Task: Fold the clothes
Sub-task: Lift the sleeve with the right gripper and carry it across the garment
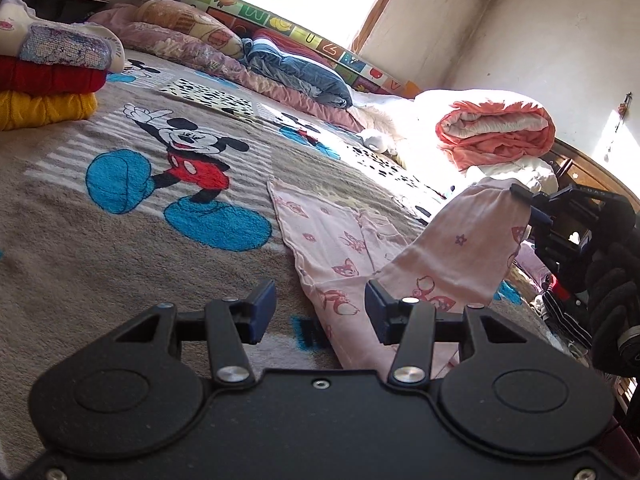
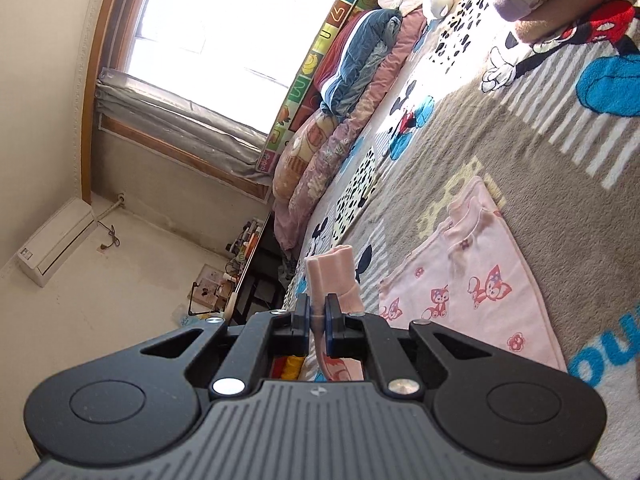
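Note:
A pale pink garment [image 1: 340, 248] printed with small red foxes lies spread on the bed's cartoon-mouse blanket [image 1: 120, 240]. My left gripper [image 1: 320, 316] hovers open just above its near edge, with nothing between the blue pads. At the right of the left wrist view, my right gripper [image 1: 528, 204], held by a black-gloved hand [image 1: 612, 300], lifts one end of the garment off the bed. In the right wrist view that gripper [image 2: 317, 316] is shut on a bunched pink fold [image 2: 332, 276], and the rest of the garment [image 2: 472, 280] lies flat on the blanket [image 2: 560, 184].
A stack of folded clothes, white, red and yellow [image 1: 48, 76], sits at the far left of the bed. Pillows and quilts [image 1: 240, 56] line the window side. A rolled orange-pink quilt [image 1: 496, 128] lies at the far right. A dark desk [image 2: 260, 280] stands beyond the bed.

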